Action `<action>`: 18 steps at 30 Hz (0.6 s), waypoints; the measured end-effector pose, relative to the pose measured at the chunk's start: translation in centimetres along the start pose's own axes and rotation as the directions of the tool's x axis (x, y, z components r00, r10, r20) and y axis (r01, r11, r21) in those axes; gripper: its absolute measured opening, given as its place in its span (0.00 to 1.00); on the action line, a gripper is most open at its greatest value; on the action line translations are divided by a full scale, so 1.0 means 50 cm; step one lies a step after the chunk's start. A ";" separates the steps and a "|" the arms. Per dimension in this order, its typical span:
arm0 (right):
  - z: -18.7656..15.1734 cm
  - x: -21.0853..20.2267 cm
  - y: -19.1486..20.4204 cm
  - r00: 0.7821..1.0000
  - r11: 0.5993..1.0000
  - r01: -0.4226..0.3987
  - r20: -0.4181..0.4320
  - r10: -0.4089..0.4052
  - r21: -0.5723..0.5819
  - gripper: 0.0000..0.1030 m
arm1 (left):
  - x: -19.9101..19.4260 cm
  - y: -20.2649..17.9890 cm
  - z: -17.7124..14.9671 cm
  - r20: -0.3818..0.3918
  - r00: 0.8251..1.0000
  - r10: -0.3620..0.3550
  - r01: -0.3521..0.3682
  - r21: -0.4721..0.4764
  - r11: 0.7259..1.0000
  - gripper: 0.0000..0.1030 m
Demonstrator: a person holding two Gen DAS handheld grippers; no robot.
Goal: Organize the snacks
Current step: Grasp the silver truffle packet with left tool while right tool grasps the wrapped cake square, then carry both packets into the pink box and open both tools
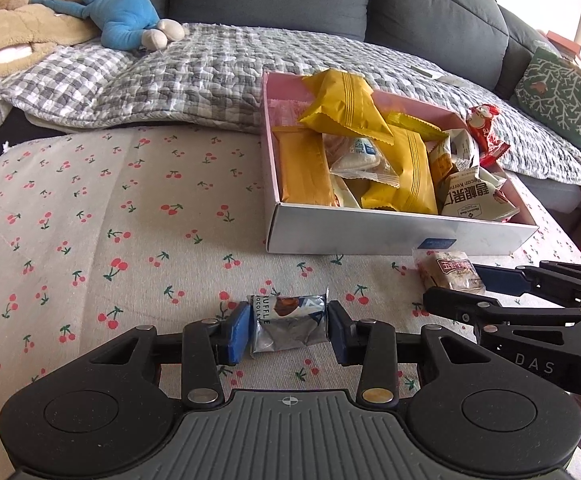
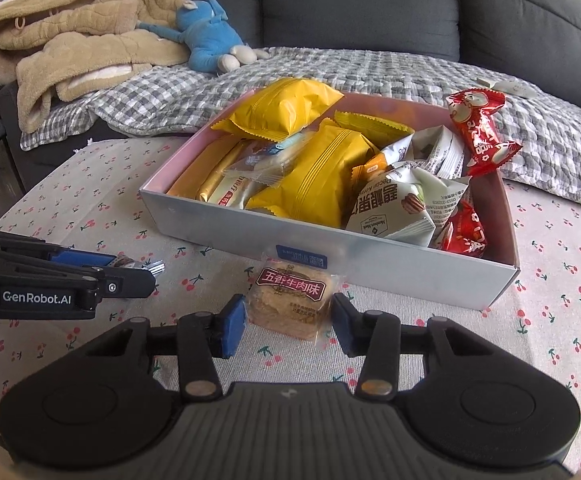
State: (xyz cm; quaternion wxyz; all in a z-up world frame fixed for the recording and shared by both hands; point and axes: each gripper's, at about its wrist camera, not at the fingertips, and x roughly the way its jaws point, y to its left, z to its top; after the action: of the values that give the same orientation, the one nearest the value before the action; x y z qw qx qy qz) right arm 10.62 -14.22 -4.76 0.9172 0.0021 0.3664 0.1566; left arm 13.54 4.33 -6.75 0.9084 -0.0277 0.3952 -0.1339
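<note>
A silver-and-blue chocolate truffle packet (image 1: 288, 323) lies on the cherry-print tablecloth between the blue pads of my left gripper (image 1: 288, 330); the pads touch or nearly touch its sides. A clear-wrapped beef-flavour cake with a red label (image 2: 288, 304) lies between the pads of my right gripper (image 2: 289, 325), with small gaps on both sides. It also shows in the left wrist view (image 1: 448, 272). The white snack box (image 2: 370, 270) stands just behind, full of yellow, white and red packets. The box also shows in the left wrist view (image 1: 370, 236).
A red candy packet (image 2: 480, 132) leans on the box's far right rim. Behind the table is a grey sofa with a checked blanket (image 1: 210, 76), a blue plush toy (image 1: 118, 8) and a beige blanket (image 2: 62, 52). A green cushion (image 1: 562, 96) lies at the right.
</note>
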 end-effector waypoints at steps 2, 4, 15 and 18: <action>-0.003 -0.005 -0.003 1.000 1.000 -0.005 -0.004 0.005 -0.001 0.40 | -0.001 0.000 -0.001 -0.001 1.000 0.001 -0.001 0.002 1.000 0.37; -0.004 -0.009 -0.008 1.000 1.000 -0.006 -0.010 0.006 0.006 0.39 | -0.002 0.000 -0.002 -0.002 1.000 0.001 -0.001 0.002 1.000 0.37; -0.012 -0.039 -0.053 0.999 0.997 0.021 -0.035 -0.018 0.073 0.39 | -0.015 -0.004 -0.008 -0.010 1.000 -0.009 0.009 -0.004 1.000 0.37; -0.014 -0.053 -0.065 0.999 0.996 0.029 -0.033 -0.026 0.086 0.39 | -0.021 -0.008 -0.004 -0.003 1.000 -0.019 0.019 -0.010 1.000 0.37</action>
State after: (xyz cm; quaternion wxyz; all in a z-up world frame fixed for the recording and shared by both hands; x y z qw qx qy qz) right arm 9.28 -18.15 -3.91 0.9124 0.0343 0.3872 0.1280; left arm 12.63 4.23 -6.09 0.9062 -0.0356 0.3971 -0.1405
